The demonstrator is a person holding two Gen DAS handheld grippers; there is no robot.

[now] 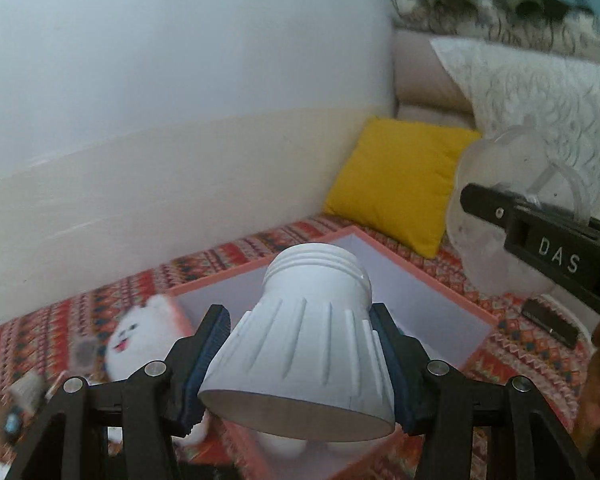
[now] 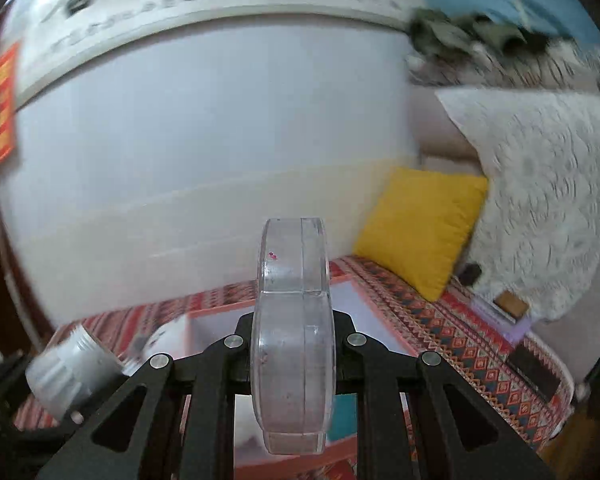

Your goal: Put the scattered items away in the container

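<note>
Inside, pink box (image 1: 452,300) holds white plush toy (image 1: 136,340)

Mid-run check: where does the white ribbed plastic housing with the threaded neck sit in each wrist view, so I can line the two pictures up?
Left wrist: the white ribbed plastic housing fills the lower centre, clamped in the left gripper, above the pink-rimmed box.
Right wrist: the housing is at the lower left edge, blurred, left of the clear plastic disc-shaped case.
Shared landmark: the yellow cushion, right of centre in both.

The right tongs (image 2: 294,344) clamp a clear plastic case (image 2: 292,340) edge-on above the pink box (image 2: 340,280).
</note>
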